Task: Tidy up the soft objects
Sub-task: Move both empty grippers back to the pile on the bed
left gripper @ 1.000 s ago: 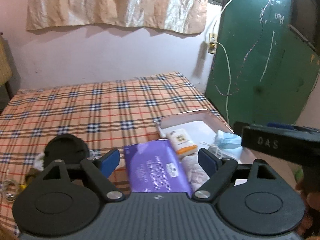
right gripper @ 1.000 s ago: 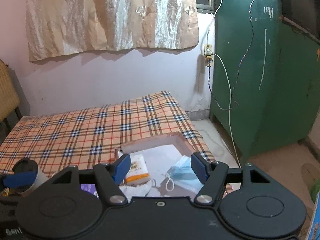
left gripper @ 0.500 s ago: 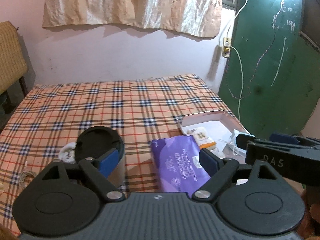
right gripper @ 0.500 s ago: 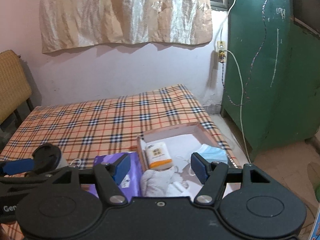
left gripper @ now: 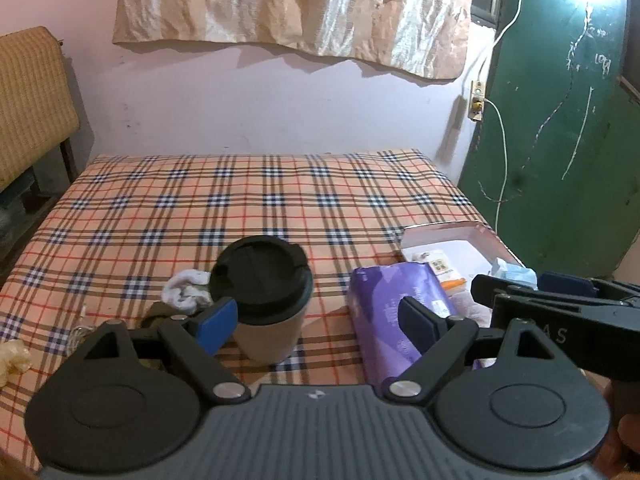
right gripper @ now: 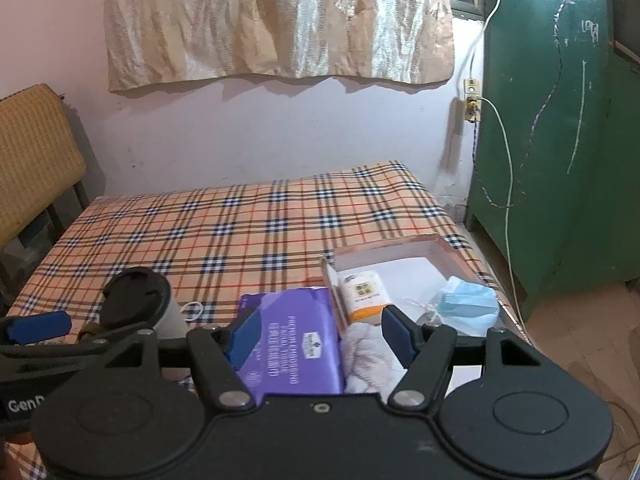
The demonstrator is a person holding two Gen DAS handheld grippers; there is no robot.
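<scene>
A shallow cardboard box [right gripper: 444, 246] sits at the bed's right edge. It holds a tissue pack with an orange end [right gripper: 360, 294], a blue face mask [right gripper: 468, 306] and a white cloth [right gripper: 366, 354]. A purple soft pack [right gripper: 292, 350] lies just left of the box, also in the left wrist view [left gripper: 394, 312]. A white sock [left gripper: 184, 290] lies behind a paper cup with a black lid [left gripper: 262, 300]. My left gripper [left gripper: 316, 324] is open and empty, above the cup and purple pack. My right gripper [right gripper: 320, 334] is open and empty, above the purple pack and white cloth.
The bed carries a plaid sheet [left gripper: 248, 204]. Small cords and a pale lump [left gripper: 14, 358] lie at its near left. A wicker chair [left gripper: 28, 100] stands left, a green door [right gripper: 560, 140] right, with a cable hanging from a wall socket [right gripper: 472, 98].
Both grippers have drawn back and turned left. The cup, sock and more of the bed have come into view. Both stay open and empty.
</scene>
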